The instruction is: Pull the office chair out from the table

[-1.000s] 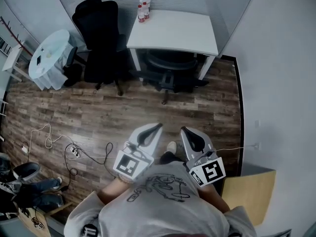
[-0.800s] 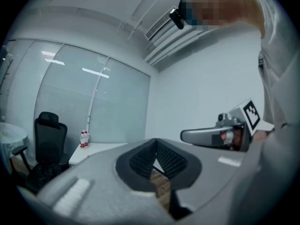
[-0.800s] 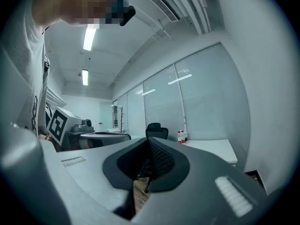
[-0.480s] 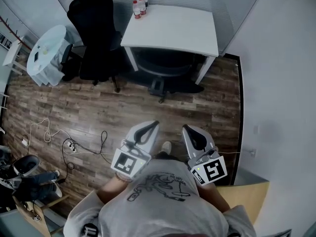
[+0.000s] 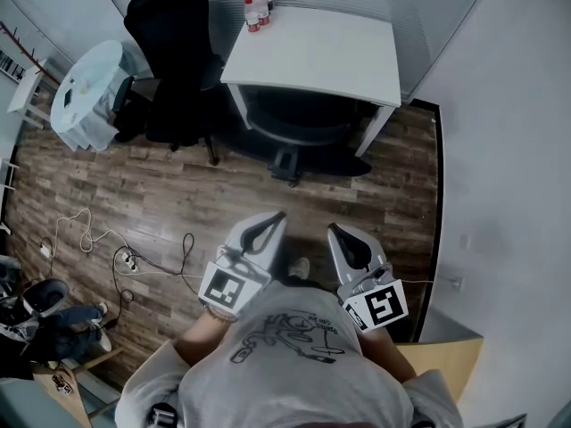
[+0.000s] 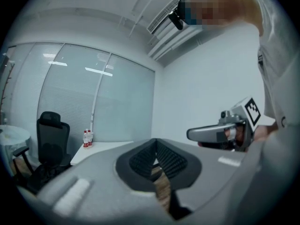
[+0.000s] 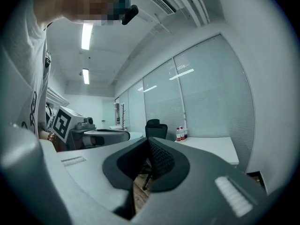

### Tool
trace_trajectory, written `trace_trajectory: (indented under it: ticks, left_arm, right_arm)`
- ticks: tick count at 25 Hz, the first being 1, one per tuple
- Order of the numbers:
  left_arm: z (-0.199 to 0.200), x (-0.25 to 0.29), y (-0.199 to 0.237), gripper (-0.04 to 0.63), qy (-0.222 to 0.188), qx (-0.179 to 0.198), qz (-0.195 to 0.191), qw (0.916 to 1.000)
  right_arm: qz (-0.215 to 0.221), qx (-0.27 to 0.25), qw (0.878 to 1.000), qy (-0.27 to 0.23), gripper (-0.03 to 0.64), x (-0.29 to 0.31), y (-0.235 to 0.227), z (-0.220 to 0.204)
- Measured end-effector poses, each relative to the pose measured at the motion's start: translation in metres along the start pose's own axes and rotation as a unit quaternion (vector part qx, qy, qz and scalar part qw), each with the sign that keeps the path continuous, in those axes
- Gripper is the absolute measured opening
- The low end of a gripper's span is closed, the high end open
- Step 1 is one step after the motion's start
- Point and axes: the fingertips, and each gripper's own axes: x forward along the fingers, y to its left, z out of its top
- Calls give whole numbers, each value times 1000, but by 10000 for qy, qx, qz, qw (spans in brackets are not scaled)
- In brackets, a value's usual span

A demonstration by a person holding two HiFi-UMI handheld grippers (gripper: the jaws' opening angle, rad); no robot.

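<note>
The office chair (image 5: 299, 125), dark with a grey seat rim, is tucked under the white table (image 5: 339, 56) at the top of the head view; only its seat and base show. Both grippers are held level in front of the person's body, well short of the chair, over the wood floor. My left gripper (image 5: 275, 219) is shut with nothing in it, and its ribbed pads (image 6: 164, 157) meet. My right gripper (image 5: 334, 232) is likewise shut and empty, and each gripper shows in the other's view: the right gripper (image 6: 218, 133), the left gripper (image 7: 101, 135).
A second black high-back chair (image 5: 174, 56) stands left of the table. Small bottles (image 5: 259, 7) sit on the table's far left corner. A round cloth-covered table (image 5: 85, 92) is at the left. Cables and a power strip (image 5: 125, 261) lie on the floor at lower left. A wall runs along the right.
The person and both grippers have moved a little nearer to the table; the table and chairs look slightly larger. Both grippers stay shut and empty.
</note>
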Motion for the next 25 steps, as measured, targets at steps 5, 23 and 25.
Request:
trace_trajectory:
  ticks: [5, 23, 25]
  left_arm:
    - [-14, 19, 31, 3, 154, 387, -42, 9991]
    - [-144, 95, 176, 97, 1792, 1858, -736, 9633]
    - [-163, 98, 191, 117, 2024, 2185, -864, 9507]
  right_arm:
    - [-68, -159, 9998, 87, 8, 25, -18, -2]
    - [483, -2053, 9557, 2053, 81, 146, -86, -115]
    - [544, -2236, 9453, 2313, 100, 155, -92, -132]
